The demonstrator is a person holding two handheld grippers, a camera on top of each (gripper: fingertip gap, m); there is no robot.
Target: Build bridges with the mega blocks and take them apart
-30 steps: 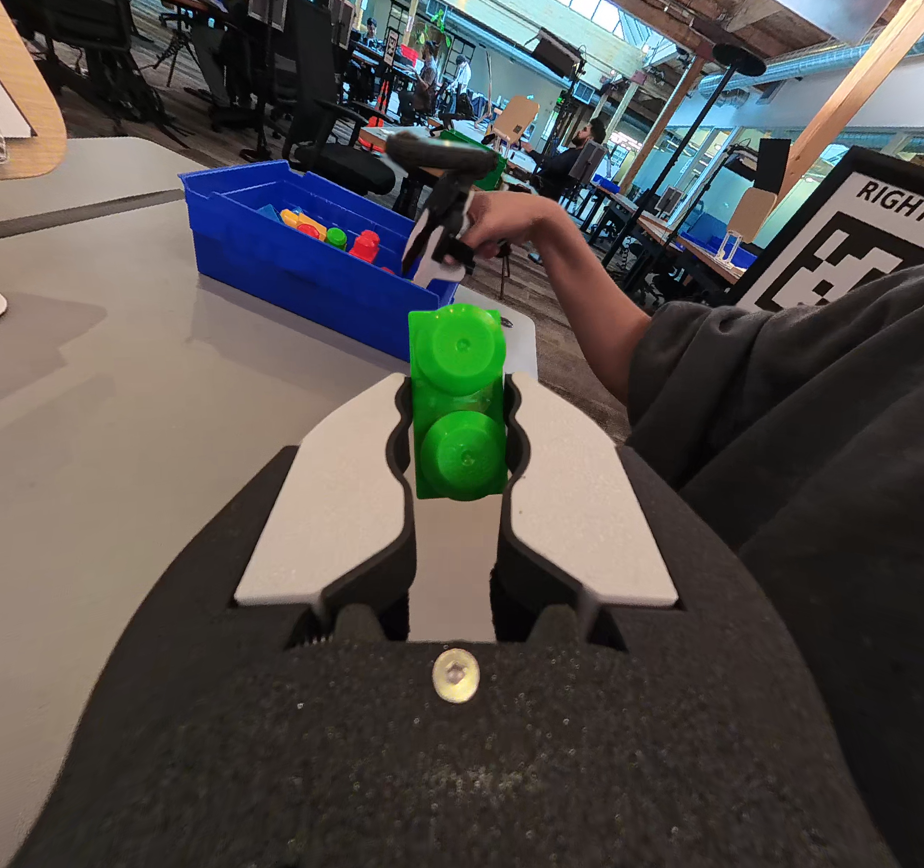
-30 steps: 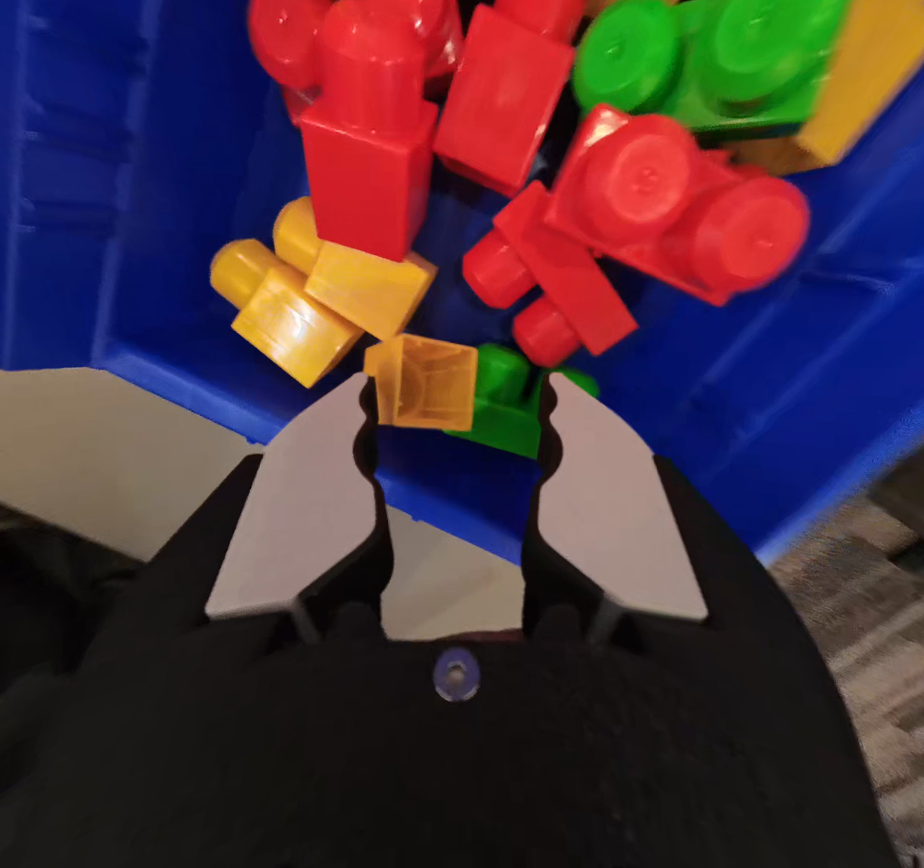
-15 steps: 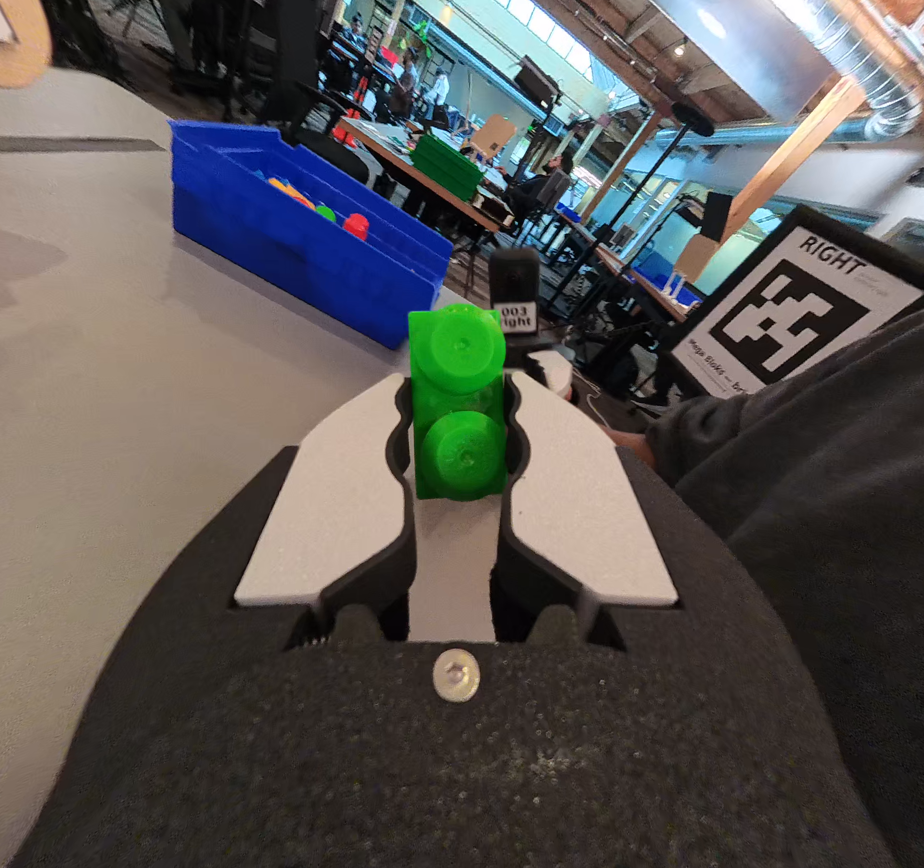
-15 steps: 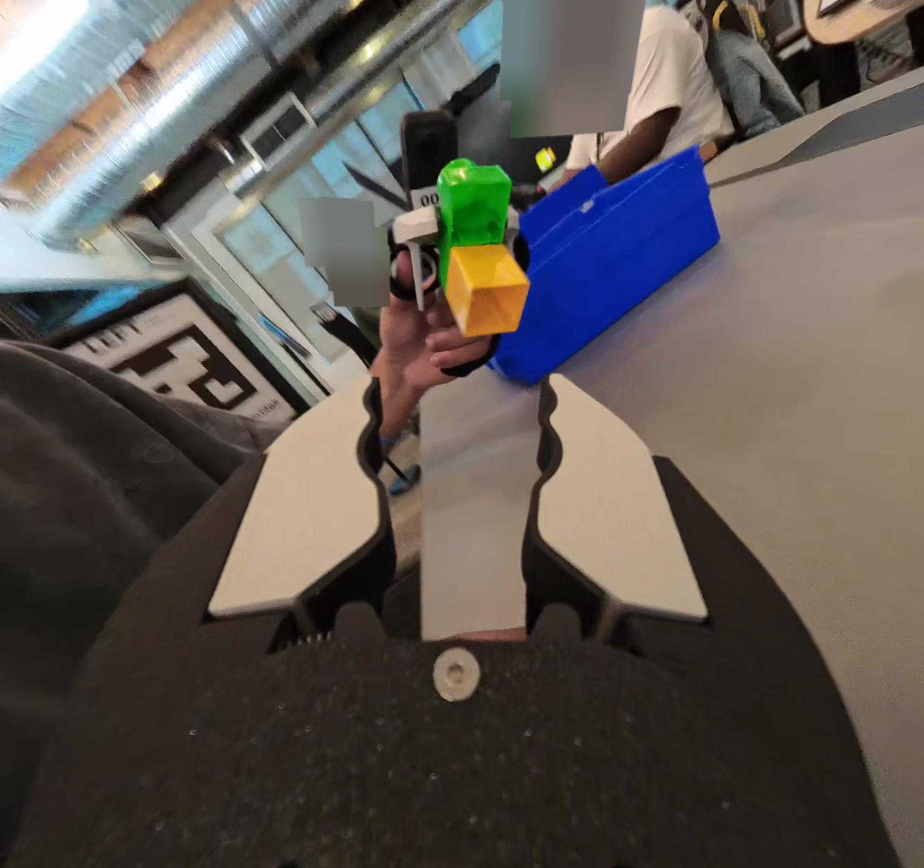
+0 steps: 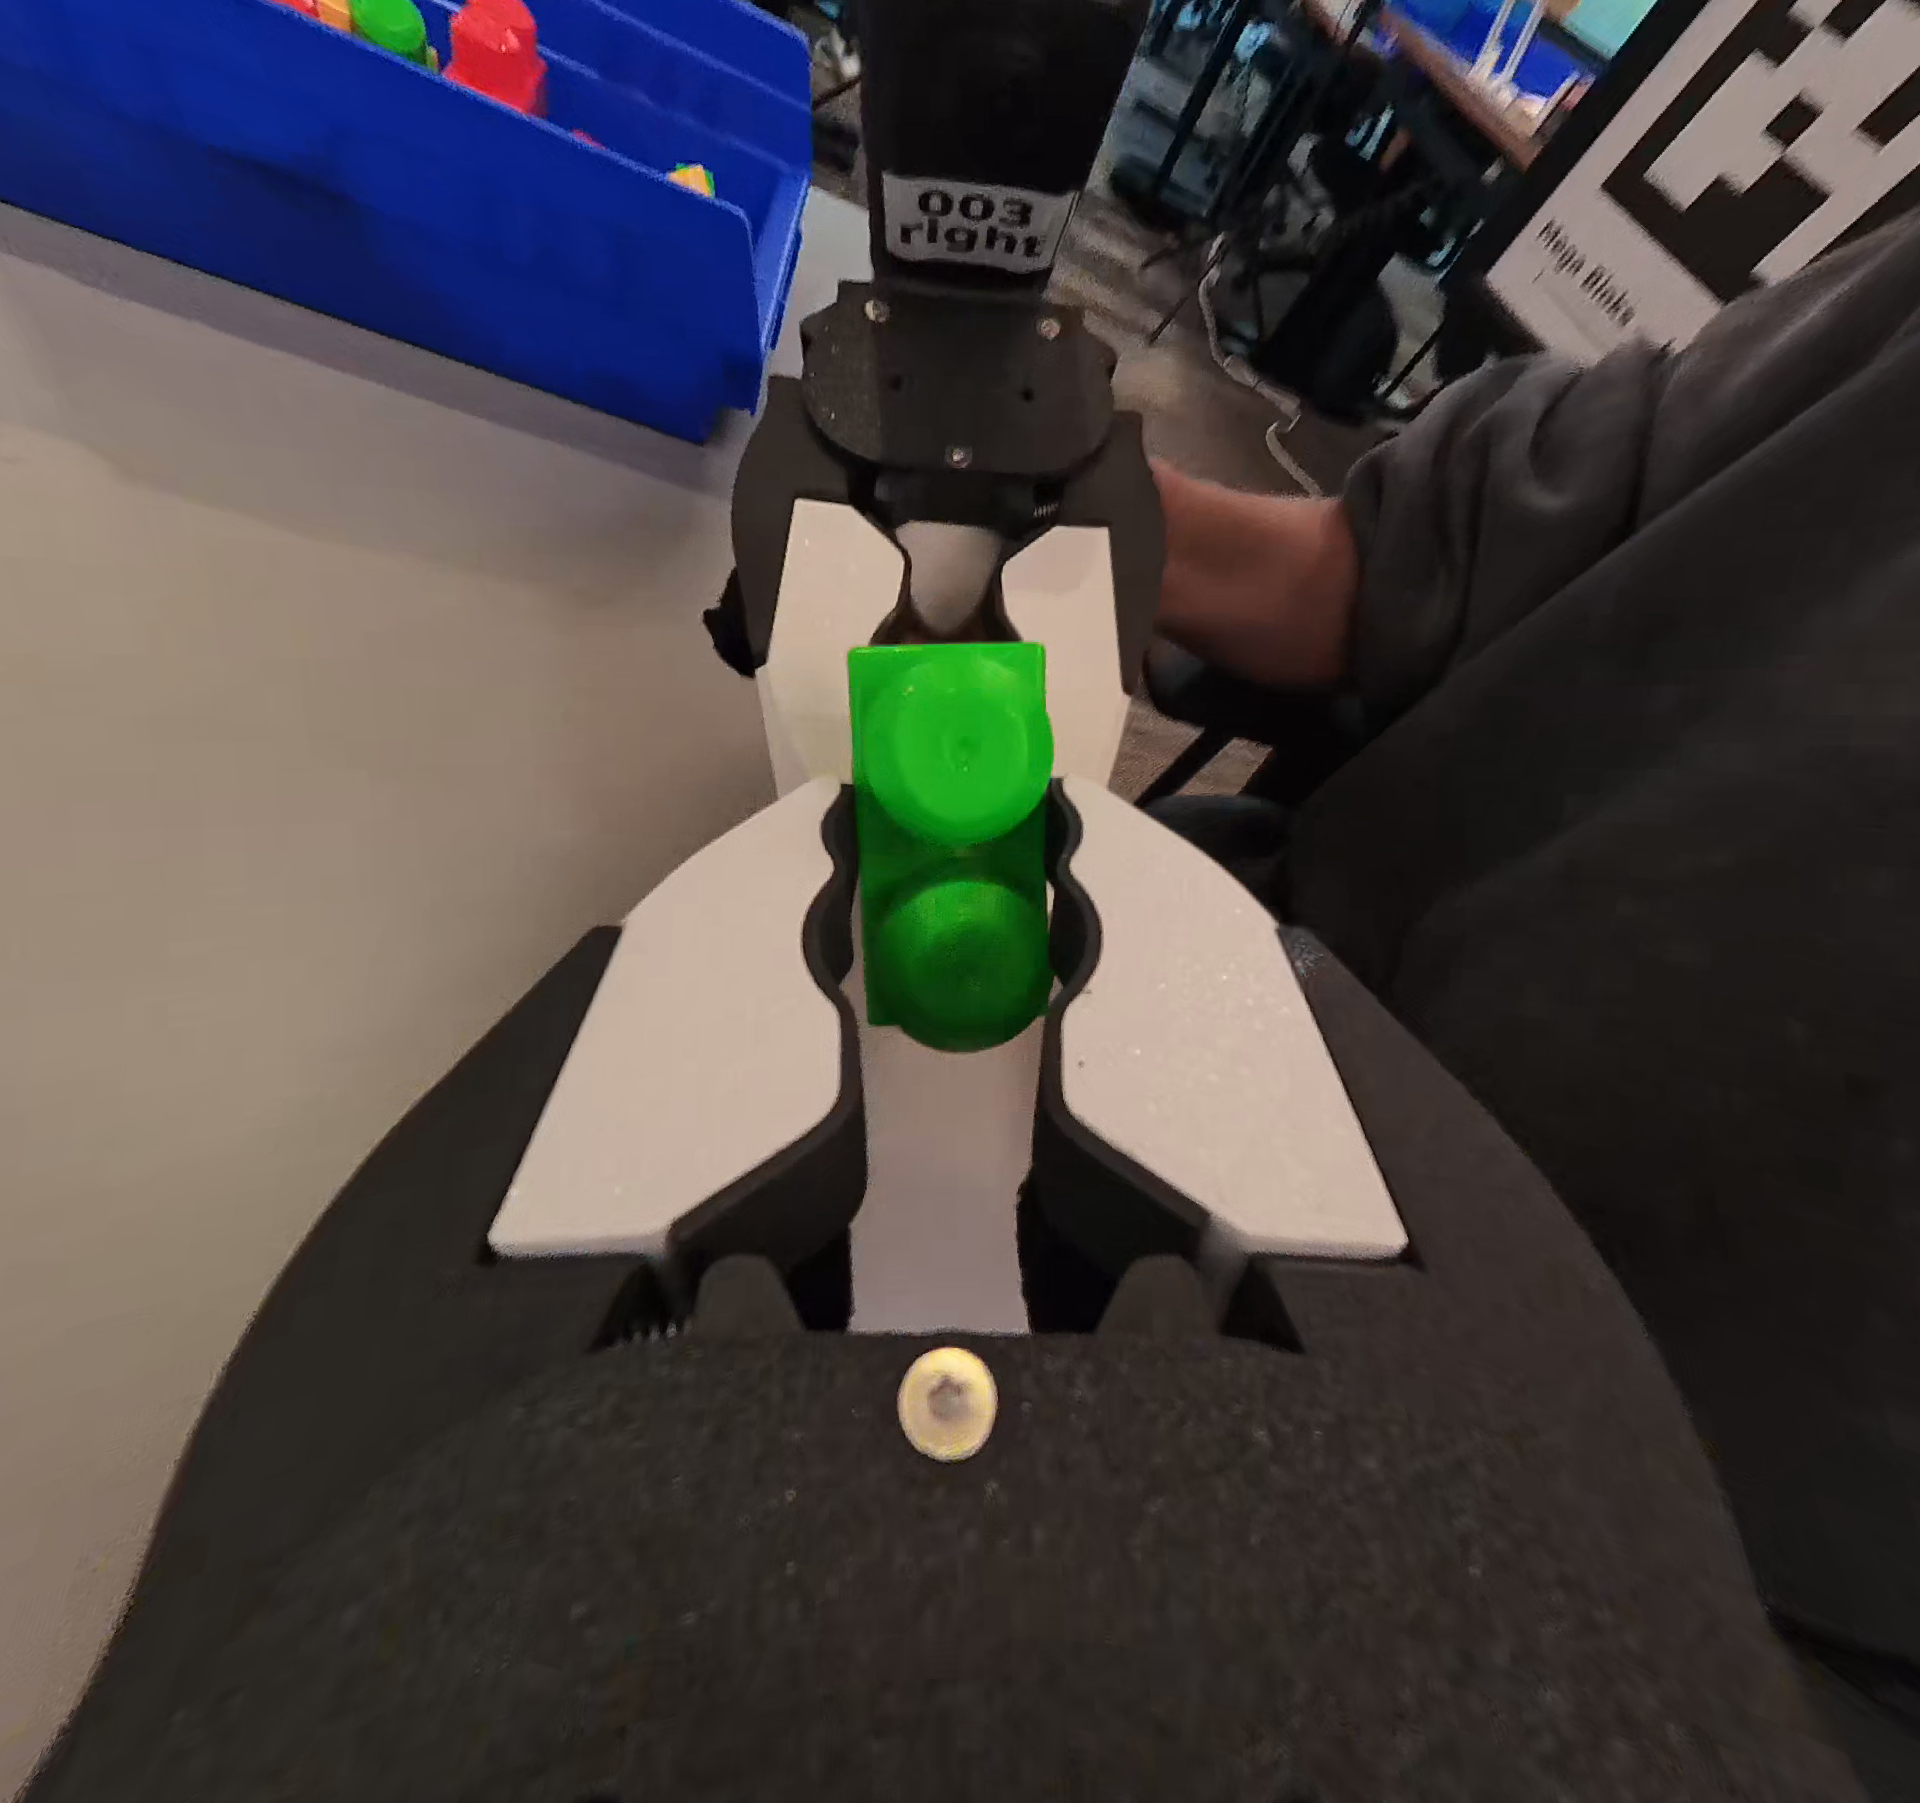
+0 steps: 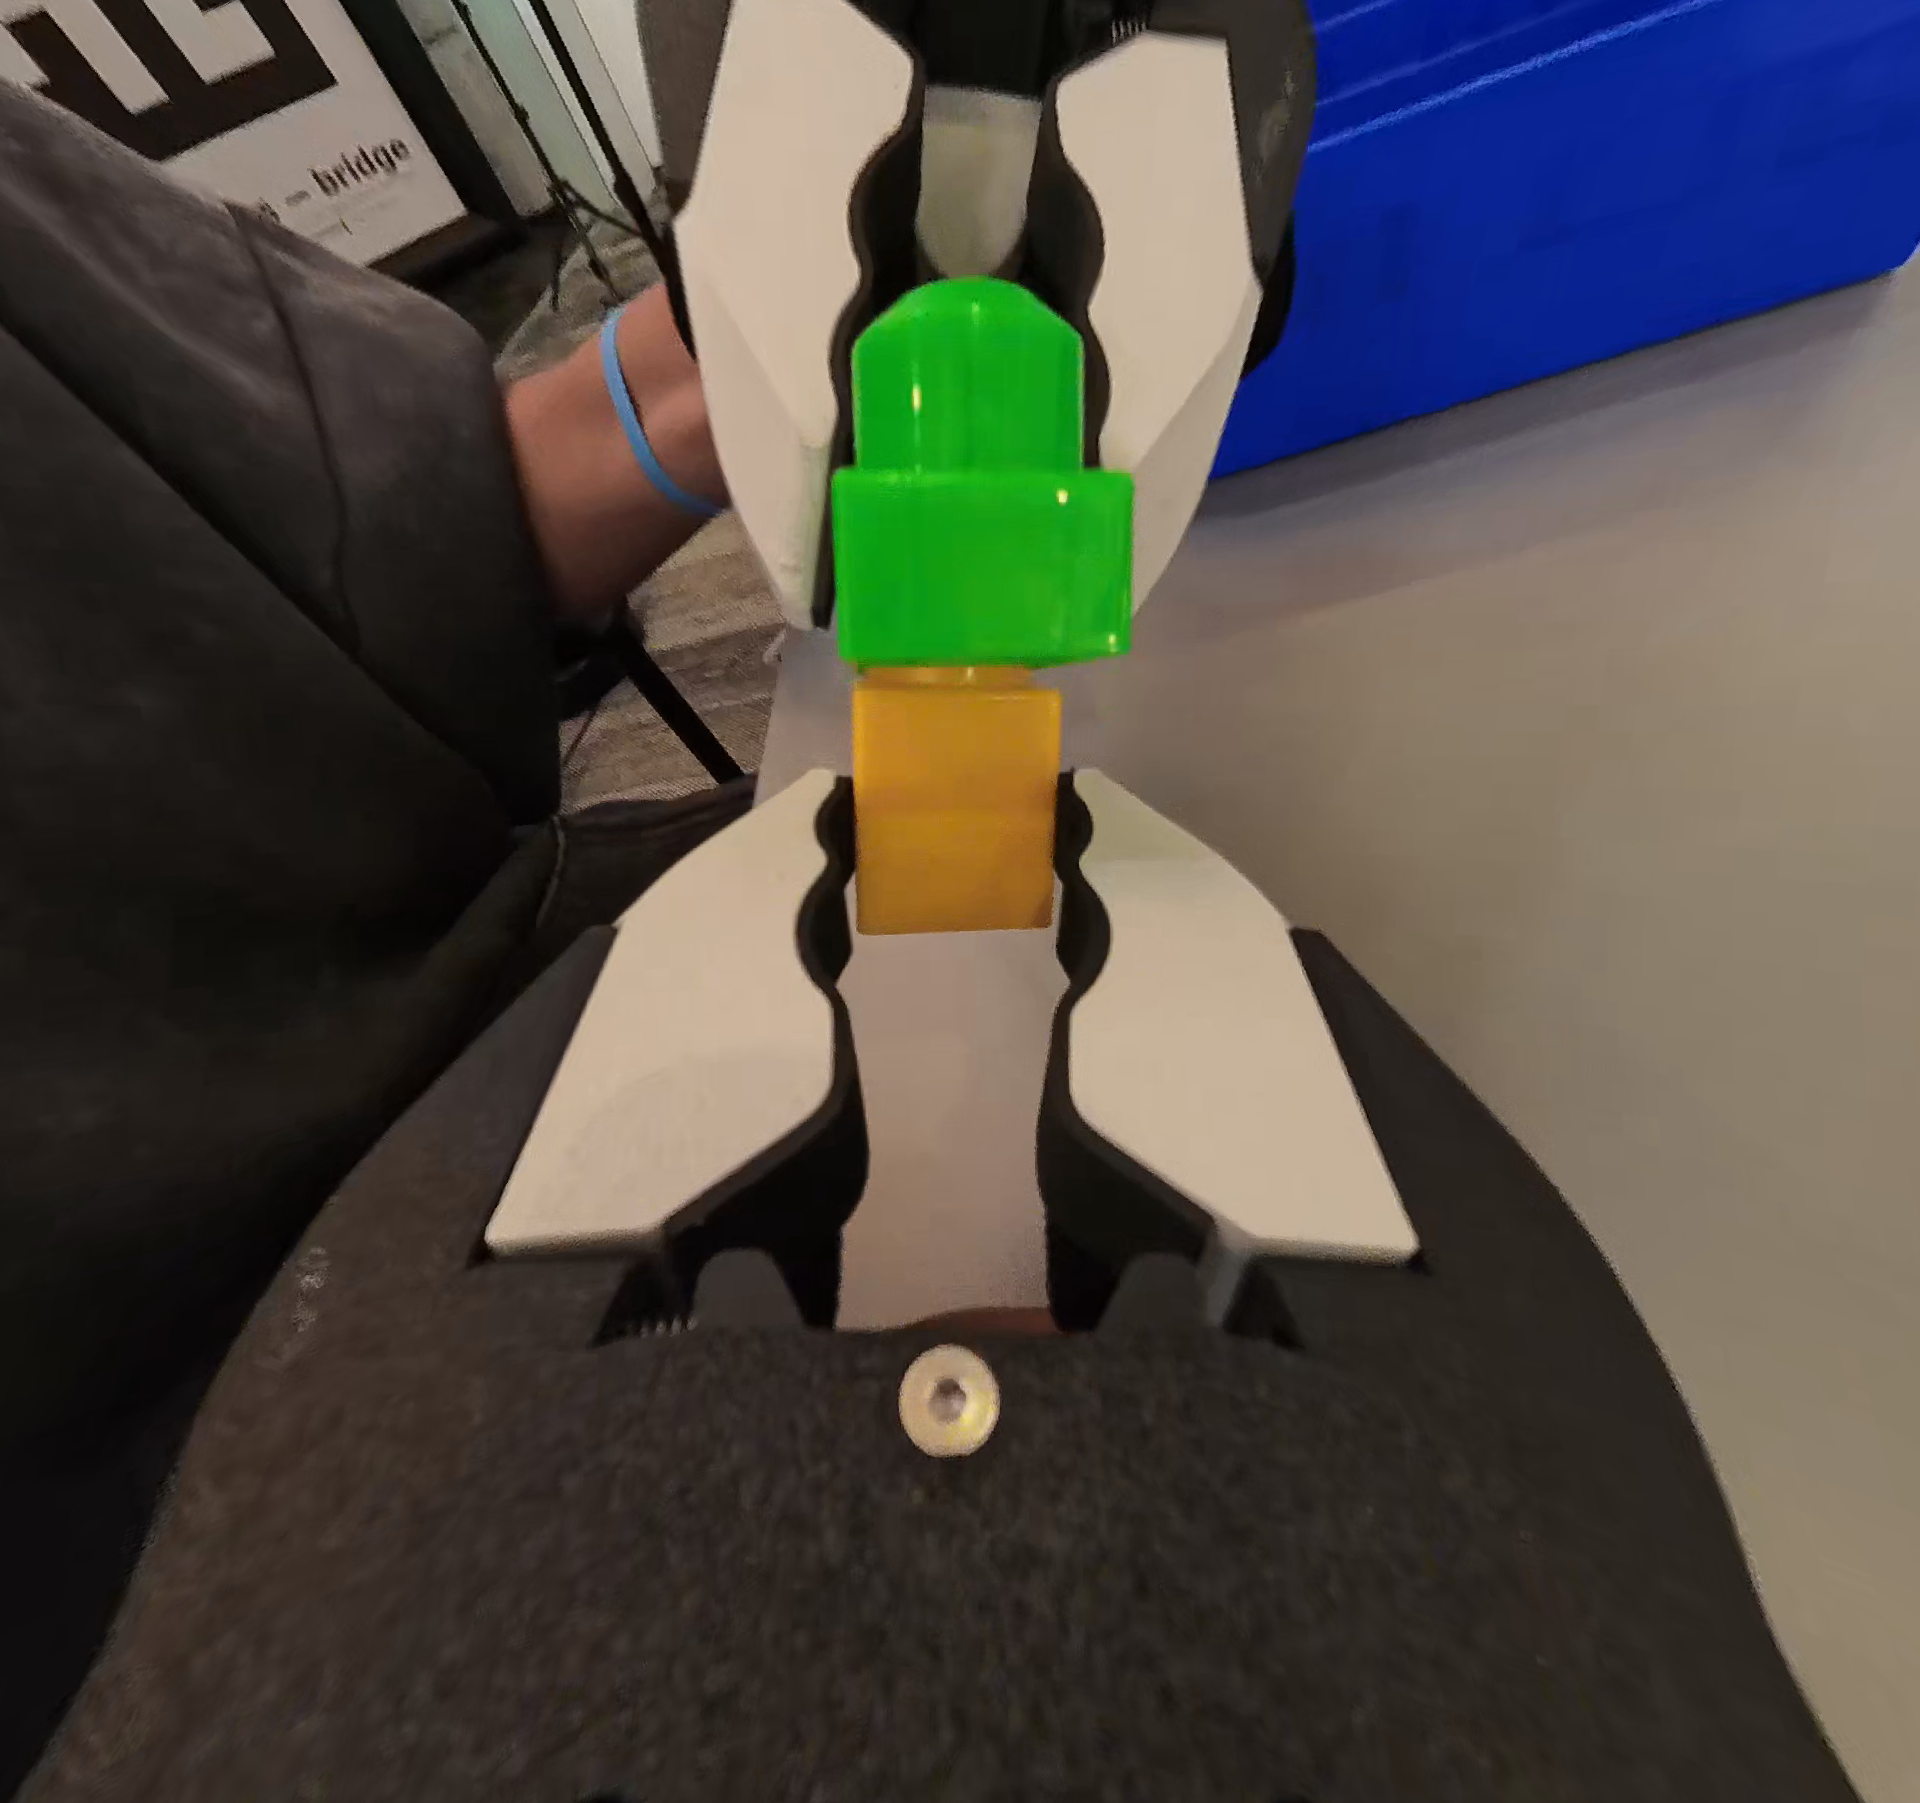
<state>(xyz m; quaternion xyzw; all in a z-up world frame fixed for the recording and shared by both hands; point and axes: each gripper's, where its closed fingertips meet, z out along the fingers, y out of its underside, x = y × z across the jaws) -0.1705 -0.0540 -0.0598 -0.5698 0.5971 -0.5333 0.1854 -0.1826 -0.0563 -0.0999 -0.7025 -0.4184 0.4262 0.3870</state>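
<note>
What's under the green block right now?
In the right wrist view, a yellow block, held in the right tool, sits against the underside of the green block. Its stud is mostly hidden, so full seating can't be confirmed.

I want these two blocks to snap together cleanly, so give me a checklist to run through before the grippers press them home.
1. Left gripper shut on the green block: ok.
2. Right gripper shut on the yellow block: ok.
3. Yellow block lined up under the green block's base in the right wrist view: ok, centred.
4. Blocks fully seated: not ok, a thin gap with the yellow stud showing remains.
5. Assembly clear of the blue bin: ok, bin stands off to the side.
6. Height above the table: cannot tell.
</note>
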